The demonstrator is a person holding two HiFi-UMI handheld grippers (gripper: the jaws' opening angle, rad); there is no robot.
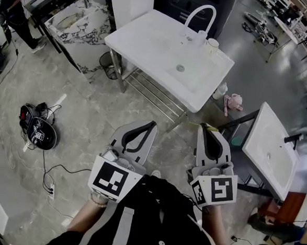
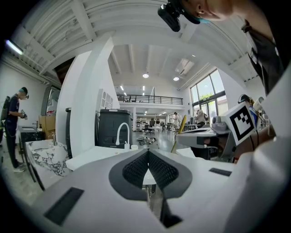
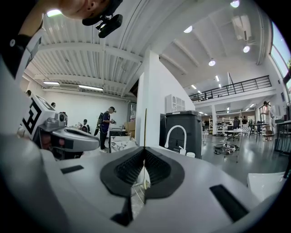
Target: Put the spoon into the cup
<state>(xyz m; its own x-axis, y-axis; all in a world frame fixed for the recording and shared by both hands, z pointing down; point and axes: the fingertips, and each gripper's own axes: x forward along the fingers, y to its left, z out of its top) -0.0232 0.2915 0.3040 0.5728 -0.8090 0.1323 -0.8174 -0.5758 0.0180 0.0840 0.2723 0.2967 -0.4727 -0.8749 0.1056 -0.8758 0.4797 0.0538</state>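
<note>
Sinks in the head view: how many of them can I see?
3. The middle sink, white with a curved tap, stands ahead; the marbled sink is at the upper left; the right sink, also white, is near the right edge. More may be hidden out of frame.

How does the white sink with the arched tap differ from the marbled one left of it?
The white sink is plain white; the marbled sink is dark-veined. The white sink stands nearer, with a cup by its tap; the marbled sink is farther back left. Both have sunken basins.

left tool jaws together, empty, right tool likewise, both held near level
</note>
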